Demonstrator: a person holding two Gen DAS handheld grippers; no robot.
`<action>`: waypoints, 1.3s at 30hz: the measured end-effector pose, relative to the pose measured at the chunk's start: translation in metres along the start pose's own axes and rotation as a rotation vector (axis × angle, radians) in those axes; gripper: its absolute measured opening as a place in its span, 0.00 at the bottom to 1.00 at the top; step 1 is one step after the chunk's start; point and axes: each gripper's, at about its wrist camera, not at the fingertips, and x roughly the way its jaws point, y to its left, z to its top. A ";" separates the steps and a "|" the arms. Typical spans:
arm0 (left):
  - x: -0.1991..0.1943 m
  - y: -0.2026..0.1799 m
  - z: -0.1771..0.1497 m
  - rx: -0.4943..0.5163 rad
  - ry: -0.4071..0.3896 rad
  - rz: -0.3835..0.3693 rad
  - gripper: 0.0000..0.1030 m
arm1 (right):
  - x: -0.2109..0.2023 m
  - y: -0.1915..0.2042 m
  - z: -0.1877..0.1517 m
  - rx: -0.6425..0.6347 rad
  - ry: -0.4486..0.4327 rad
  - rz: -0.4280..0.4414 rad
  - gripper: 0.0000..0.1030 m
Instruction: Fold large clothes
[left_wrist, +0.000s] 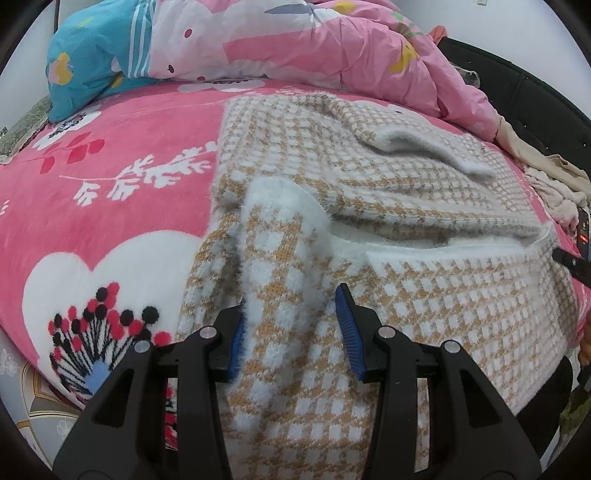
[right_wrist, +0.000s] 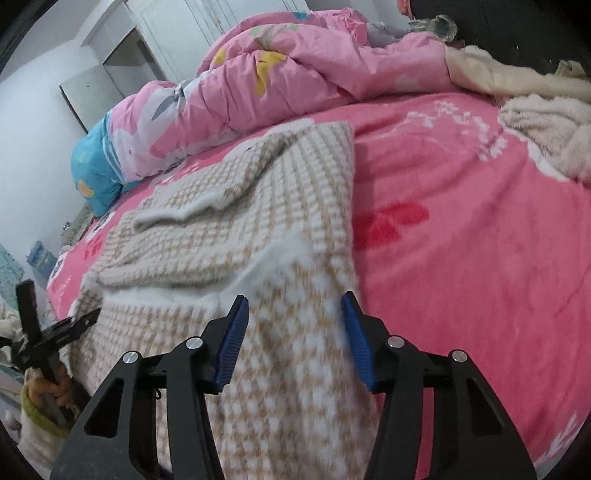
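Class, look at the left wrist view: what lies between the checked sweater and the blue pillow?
Only bare pink bedspread with white leaf print separates the sweater from the blue pillow; the left wrist view shows it.

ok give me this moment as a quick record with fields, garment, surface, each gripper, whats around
garment: checked knit sweater, yellow and white, partly folded, a sleeve laid across its upper part
surface: pink floral blanket on a bed
left gripper: jaws apart around a raised fold of the sweater, left pad touching it
right gripper: jaws apart over the sweater's right edge, view blurred
behind: pink quilt
far right: beige clothes
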 end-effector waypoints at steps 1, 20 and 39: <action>0.000 0.000 0.000 0.000 0.000 0.002 0.41 | -0.003 0.001 -0.003 -0.003 0.001 -0.002 0.46; 0.001 0.000 0.000 -0.017 -0.002 0.001 0.41 | 0.021 0.005 0.012 0.017 0.059 0.096 0.28; -0.008 -0.026 -0.001 0.051 0.004 0.168 0.33 | 0.003 0.077 -0.019 -0.282 -0.002 -0.267 0.11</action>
